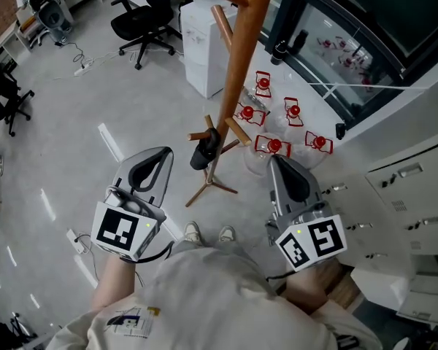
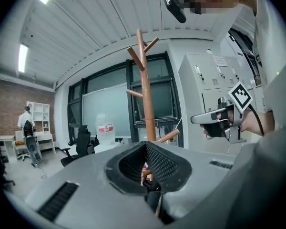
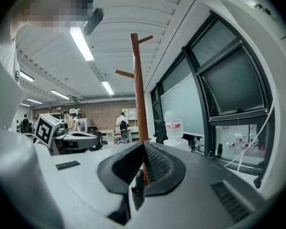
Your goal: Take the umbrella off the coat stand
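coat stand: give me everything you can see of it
The coat stand is one orange-brown pole, wood by the look, upright on thin splayed legs on the pale grey floor. Short pegs angle upward from it at several heights. A black folded umbrella hangs at a low peg; the other pegs in view are bare. The left gripper and right gripper face it, and neither touches it.
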`<act>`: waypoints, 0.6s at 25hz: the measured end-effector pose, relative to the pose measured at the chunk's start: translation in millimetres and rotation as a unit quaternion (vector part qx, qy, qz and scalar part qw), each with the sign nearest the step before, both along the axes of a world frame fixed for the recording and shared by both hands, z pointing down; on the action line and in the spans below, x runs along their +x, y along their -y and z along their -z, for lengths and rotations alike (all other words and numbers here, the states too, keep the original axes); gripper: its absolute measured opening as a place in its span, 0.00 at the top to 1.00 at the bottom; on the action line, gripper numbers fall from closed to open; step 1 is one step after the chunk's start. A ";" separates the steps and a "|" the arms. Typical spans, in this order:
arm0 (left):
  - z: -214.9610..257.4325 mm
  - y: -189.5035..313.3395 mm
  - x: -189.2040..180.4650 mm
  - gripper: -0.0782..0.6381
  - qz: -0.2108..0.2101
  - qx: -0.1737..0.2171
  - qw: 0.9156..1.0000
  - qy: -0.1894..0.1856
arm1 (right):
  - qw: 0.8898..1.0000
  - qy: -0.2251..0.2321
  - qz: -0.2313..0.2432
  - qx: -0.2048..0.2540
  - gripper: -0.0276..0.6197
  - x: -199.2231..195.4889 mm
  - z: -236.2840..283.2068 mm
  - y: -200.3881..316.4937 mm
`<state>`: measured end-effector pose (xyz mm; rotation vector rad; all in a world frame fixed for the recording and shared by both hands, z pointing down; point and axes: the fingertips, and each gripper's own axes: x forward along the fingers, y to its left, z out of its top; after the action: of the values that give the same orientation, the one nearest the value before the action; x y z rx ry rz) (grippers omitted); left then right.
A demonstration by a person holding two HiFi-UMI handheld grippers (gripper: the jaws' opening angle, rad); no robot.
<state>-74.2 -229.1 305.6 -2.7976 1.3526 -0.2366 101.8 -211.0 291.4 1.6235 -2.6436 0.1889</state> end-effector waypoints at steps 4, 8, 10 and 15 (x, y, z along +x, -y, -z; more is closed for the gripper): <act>-4.4 0.8 3.5 0.88 0.001 -0.007 1.000 -0.001 | 1.000 0.001 0.006 -0.008 0.95 4.8 -5.6 1.8; -12.1 1.8 8.5 0.88 -0.004 -0.012 1.000 0.006 | 1.000 -0.002 0.006 -0.013 0.95 10.1 -10.5 4.3; -14.9 2.8 10.2 0.88 -0.006 -0.014 1.000 0.007 | 1.000 -0.008 0.007 -0.015 0.95 11.8 -13.8 5.9; -25.4 6.2 13.5 0.73 -0.027 -0.027 0.999 0.015 | 1.000 -0.012 0.009 -0.027 0.95 13.6 -22.0 10.3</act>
<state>-60.7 -235.3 331.0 -2.8576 1.2817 -0.3189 115.3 -221.2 313.4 1.5747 -2.6121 0.2367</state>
